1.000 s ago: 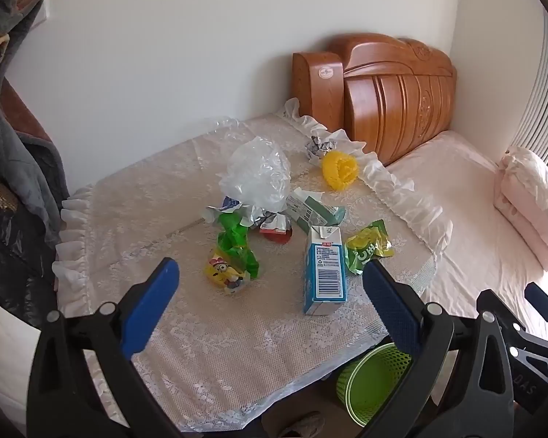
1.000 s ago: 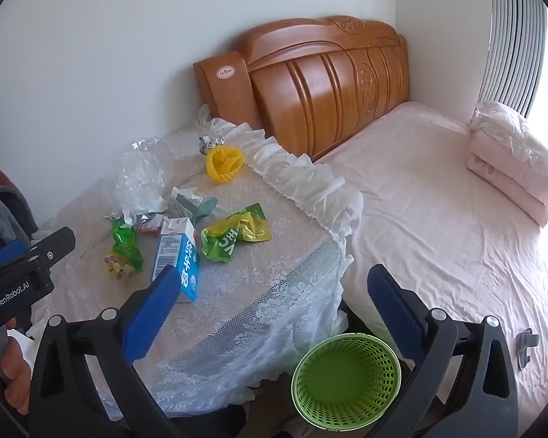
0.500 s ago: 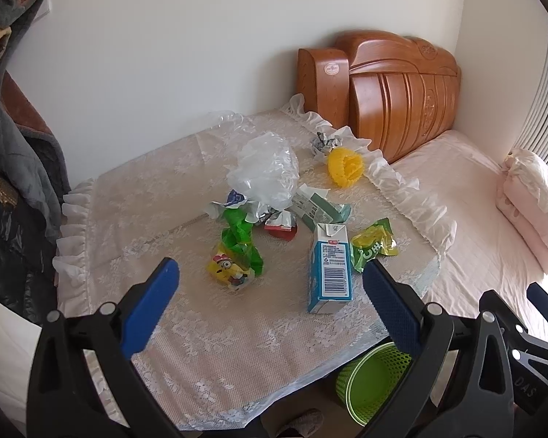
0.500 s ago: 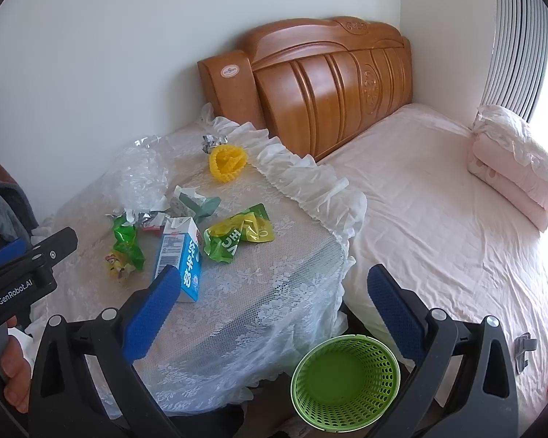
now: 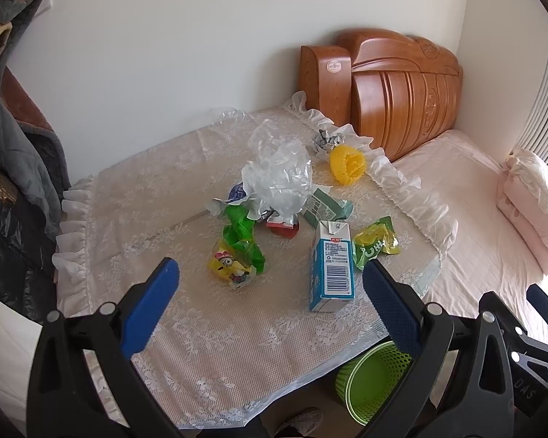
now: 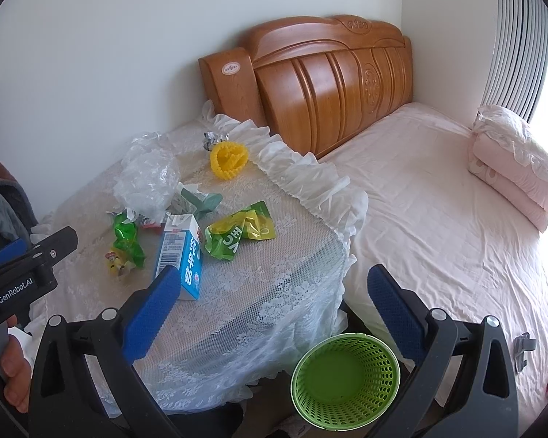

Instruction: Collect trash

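Observation:
Trash lies scattered on a lace-covered table (image 5: 208,332): an upright blue milk carton (image 5: 331,265), a yellow-green snack bag (image 5: 374,244), a green wrapper (image 5: 242,234), a yellow cartoon packet (image 5: 232,267), a crumpled clear plastic bag (image 5: 278,175), a flattened green carton (image 5: 325,206) and a yellow cup (image 5: 347,164). My left gripper (image 5: 270,297) hovers open over the table's near side, empty. My right gripper (image 6: 270,297) hangs open by the table's corner, above a green mesh bin (image 6: 345,379) on the floor. The same carton (image 6: 181,255) and snack bag (image 6: 239,233) show in the right wrist view.
A bed (image 6: 438,226) with a wooden headboard (image 6: 325,84) and folded pink bedding (image 6: 515,168) stands right of the table. Dark clothing (image 5: 11,153) hangs at the left. A crumpled foil ball (image 5: 323,140) lies at the table's far edge. A hand (image 6: 14,372) holds the left gripper.
Both grippers have drifted slightly, so the table and its trash sit a little nearer and more centred. Nothing was picked up; both jaws stay open.

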